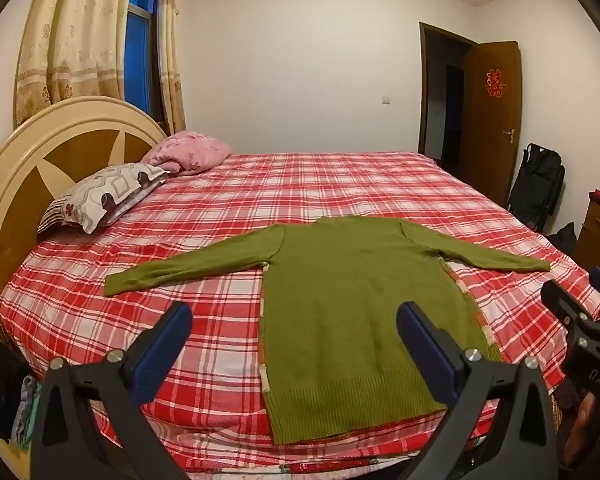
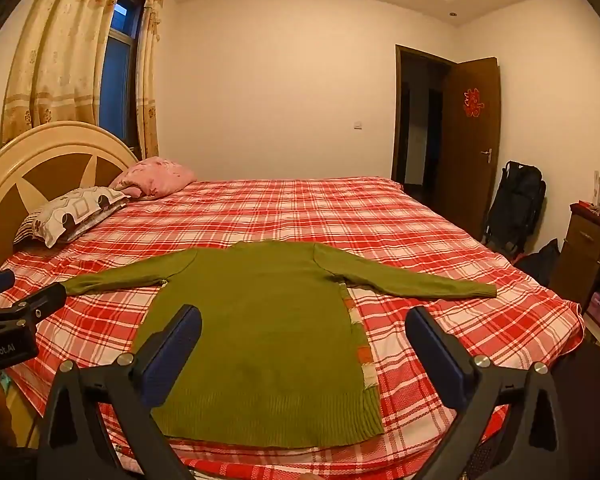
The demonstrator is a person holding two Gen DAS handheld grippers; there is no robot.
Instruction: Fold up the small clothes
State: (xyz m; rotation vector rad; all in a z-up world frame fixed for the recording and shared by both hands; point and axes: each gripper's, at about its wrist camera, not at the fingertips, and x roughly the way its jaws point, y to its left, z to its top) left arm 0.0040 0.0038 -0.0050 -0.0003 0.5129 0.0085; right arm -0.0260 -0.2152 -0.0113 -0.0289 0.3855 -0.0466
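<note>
Right now a green sweater point(image 1: 352, 312) is lying flat on the bed point(image 1: 340, 184), spread out over the red and white checked sheet, and everything else is best placed from that sweater. Its body is stretching from the near edge of the mattress, where the ribbed hem point(image 2: 268, 420) is sitting, away toward the middle of the bed, and its two sleeves are reaching out sideways, each one resting flat on the sheet. Along the sweater's side seams a strip of another patterned cloth point(image 2: 364, 356) is peeking out from underneath it. The left gripper point(image 1: 294, 330) is hovering just short of the hem, over the sweater's left half, with its blue-padded fingers point(image 1: 164, 352) standing wide apart and holding nothing. The right gripper point(image 2: 304, 334) is hanging just beside it, over the sweater's right half, its fingers point(image 2: 440, 360) likewise spread wide and not touching the knit. Well beyond the left sleeve a patterned pillow point(image 1: 104, 196) and a pink pillow point(image 1: 188, 152) are leaning by the round headboard point(image 1: 40, 152), with curtains point(image 1: 72, 40) hanging behind them. Far past the right sleeve an open brown door point(image 2: 468, 136) is showing, with a black bag point(image 2: 516, 204) leaning against the wall near it.
</note>
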